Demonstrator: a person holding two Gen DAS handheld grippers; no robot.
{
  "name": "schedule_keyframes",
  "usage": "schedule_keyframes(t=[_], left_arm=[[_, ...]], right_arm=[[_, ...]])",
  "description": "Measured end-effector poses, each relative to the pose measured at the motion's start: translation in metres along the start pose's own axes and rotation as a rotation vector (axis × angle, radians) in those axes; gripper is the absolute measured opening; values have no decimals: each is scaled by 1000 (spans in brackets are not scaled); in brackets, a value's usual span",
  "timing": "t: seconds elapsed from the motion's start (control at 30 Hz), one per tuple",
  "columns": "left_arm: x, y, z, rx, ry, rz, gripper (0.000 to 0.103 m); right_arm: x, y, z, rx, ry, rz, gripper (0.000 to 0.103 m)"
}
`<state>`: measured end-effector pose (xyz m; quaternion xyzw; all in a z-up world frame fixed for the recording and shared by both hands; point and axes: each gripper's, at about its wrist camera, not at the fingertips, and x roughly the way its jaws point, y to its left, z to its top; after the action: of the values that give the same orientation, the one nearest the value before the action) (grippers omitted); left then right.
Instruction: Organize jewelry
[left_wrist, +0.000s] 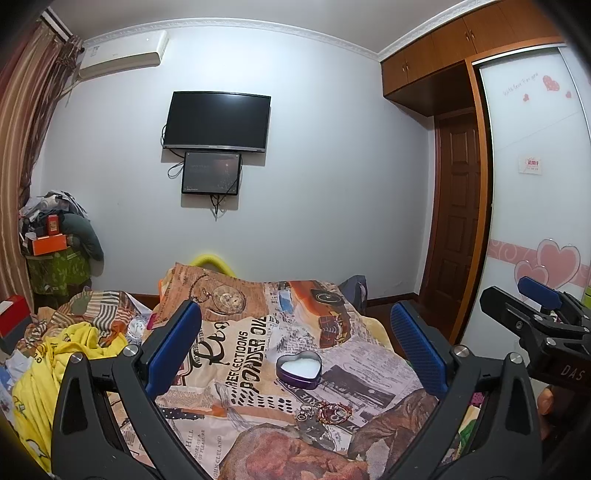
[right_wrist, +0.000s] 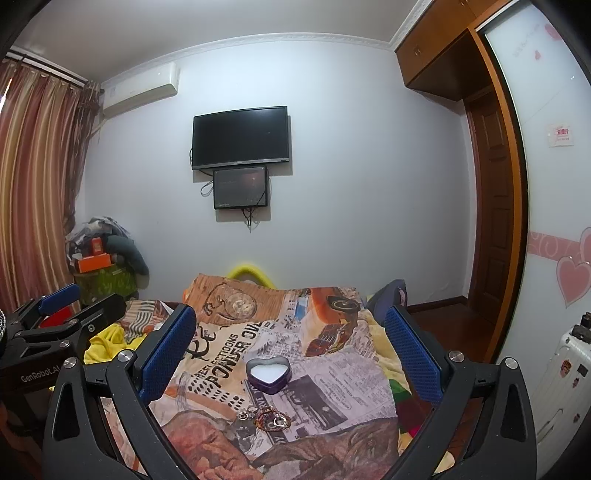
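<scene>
Purple heart tin (left_wrist: 299, 370), between spread fingers (left_wrist: 173, 347)

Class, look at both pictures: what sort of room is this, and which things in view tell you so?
Most likely a bedroom: a bed under a printed blanket, a built-in wardrobe, and a wall-mounted television facing the bed.

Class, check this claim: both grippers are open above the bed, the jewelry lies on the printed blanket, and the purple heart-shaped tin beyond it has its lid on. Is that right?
Not quite. The heart-shaped tin is open, with no lid on it: the right wrist view shows its white inside. The rest holds: the left gripper and right gripper are open, and the jewelry lies on the printed blanket, nearer than the tin.
</scene>
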<state>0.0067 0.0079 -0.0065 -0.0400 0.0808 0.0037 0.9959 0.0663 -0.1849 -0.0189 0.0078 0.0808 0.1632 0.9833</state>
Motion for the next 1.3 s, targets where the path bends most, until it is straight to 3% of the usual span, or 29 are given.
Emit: schedule_keyframes(t=[1.3], left_arm=[[7, 0, 0, -9, 24, -5, 103]], right_arm=[[2, -1, 1, 2, 12, 5, 101]])
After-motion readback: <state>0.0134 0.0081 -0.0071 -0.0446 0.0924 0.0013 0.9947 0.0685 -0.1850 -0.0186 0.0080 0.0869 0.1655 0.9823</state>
